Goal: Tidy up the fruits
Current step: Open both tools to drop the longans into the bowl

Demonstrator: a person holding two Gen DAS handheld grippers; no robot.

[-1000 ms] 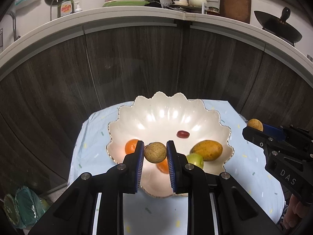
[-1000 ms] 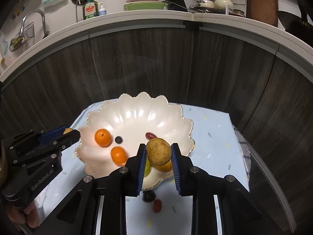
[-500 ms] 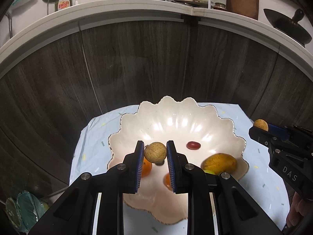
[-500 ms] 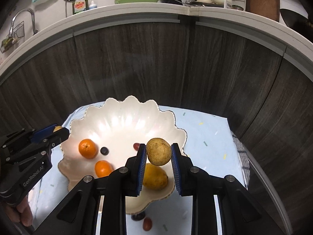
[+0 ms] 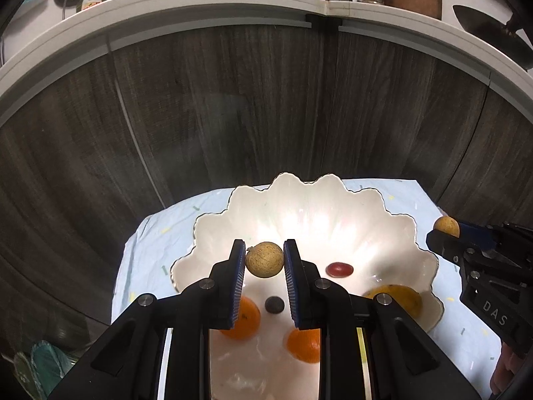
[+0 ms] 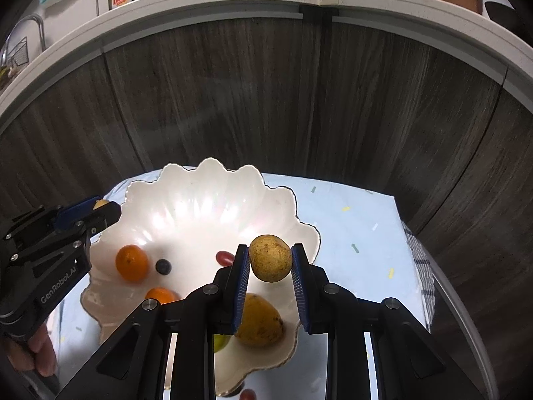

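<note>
Left gripper [image 5: 265,260]: clenched on a small tan fruit [image 5: 264,260], round with a dry, matt, finely rough skin, held in the air over the near half of the plate.
Right gripper [image 6: 270,263]: clamped on a second brown fruit [image 6: 270,262], slightly larger and egg-shaped, speckled and dull, hanging above the plate's right edge.
Plate [image 5: 333,206]: wide, shallow, glossy cream ceramic with a scalloped, shell-like rim that throws bright reflections.
Already on the plate: two oranges [image 6: 131,263] with a pebbled peel, a smooth yellow mango [image 6: 260,321], a dark blueberry [image 6: 163,266], a shiny red oblong fruit [image 5: 339,269], and a green fruit [image 6: 220,341] half hidden by the right gripper's body.
Off the plate: one small red fruit [image 6: 248,394] at the near rim, on the cloth.
Cloth [image 6: 353,233]: pale blue with scattered coloured flecks, creased at its edges.
Beyond: dark wood-grain cabinet fronts [image 5: 233,106] under a white counter crowded with dishes.
Step in hand: both fruits are being carried to the plate, as I judge it.
Next move: lower each fruit to a bare spot and ease the jaws apart close to the surface, since round fruit will roll on glazed ceramic.
</note>
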